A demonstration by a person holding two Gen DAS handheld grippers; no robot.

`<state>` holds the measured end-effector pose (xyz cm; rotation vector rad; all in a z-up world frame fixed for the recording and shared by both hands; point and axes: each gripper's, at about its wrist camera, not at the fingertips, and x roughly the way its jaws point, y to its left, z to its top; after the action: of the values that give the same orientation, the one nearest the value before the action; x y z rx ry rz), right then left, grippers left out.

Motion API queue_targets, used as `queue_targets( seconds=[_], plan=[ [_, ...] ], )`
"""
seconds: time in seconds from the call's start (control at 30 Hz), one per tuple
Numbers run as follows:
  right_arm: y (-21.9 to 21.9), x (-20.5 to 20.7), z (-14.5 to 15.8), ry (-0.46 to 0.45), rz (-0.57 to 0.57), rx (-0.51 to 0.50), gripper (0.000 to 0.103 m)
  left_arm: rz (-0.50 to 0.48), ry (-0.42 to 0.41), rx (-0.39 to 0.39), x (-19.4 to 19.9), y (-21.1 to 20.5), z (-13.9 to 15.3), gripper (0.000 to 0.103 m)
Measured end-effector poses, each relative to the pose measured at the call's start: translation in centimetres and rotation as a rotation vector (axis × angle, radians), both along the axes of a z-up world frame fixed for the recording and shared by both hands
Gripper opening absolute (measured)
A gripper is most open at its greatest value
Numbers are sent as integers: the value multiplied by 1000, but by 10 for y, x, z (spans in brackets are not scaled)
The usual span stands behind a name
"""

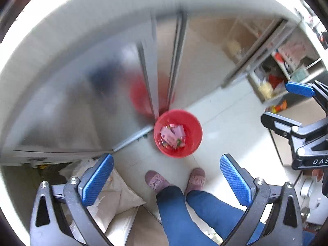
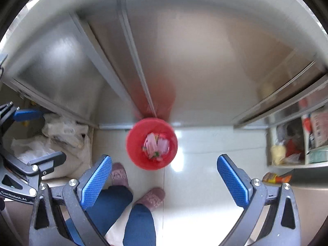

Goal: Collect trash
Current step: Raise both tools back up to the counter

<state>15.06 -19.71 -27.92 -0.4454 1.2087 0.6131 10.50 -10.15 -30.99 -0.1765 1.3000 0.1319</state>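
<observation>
Both views look steeply down at a pale tiled floor (image 2: 205, 184), and both are blurred. A red bin (image 1: 178, 133) stands on the floor against the foot of a stainless cabinet (image 1: 82, 102) — its red shows as a smear of reflection on the metal doors above it. Inside the bin lie crumpled wrappers (image 2: 156, 145), mostly pink and white with bits of green; how many there are cannot be told.

The left gripper (image 1: 166, 181) hangs over the floor with its jaws wide apart and nothing between them. The right gripper (image 2: 164, 181) is the same — jaws spread, holding nothing. Each appears at the edge of the other's view.

Below the jaws the person's 2 legs in blue trousers (image 1: 176, 211) and mauve slippers (image 2: 151, 198) stand just short of the bin. A white sack (image 2: 67, 143) sits left of the bin by the cabinet. To the right, an open shelf (image 2: 297, 166) holds packets and boxes.
</observation>
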Motion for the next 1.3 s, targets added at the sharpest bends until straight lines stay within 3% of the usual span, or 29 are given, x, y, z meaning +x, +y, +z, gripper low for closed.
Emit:
queue_targets(
  seconds=[0.13,0.27,0.33,0.6,0.9,1.3],
  plan=[
    [-5,-5,61,-54,9,36,102,64,-78,24,-9,4,66,103],
    [-7,-8,117,-71,38,63,102,112,-151,0,-15,11,119,103],
    [-7,-9,142,-89,30,87,102,105,-173,52,-16,9,142,103],
    [14,-9,210,-147,114,171,102,156,-270,141,-22,25,225,103],
    [71,2,256,-195,189,242,102,259,-321,173,-32,83,278,103],
    [181,18,267,-219,284,260,102,342,-294,203,-38,206,286,103]
  ],
)
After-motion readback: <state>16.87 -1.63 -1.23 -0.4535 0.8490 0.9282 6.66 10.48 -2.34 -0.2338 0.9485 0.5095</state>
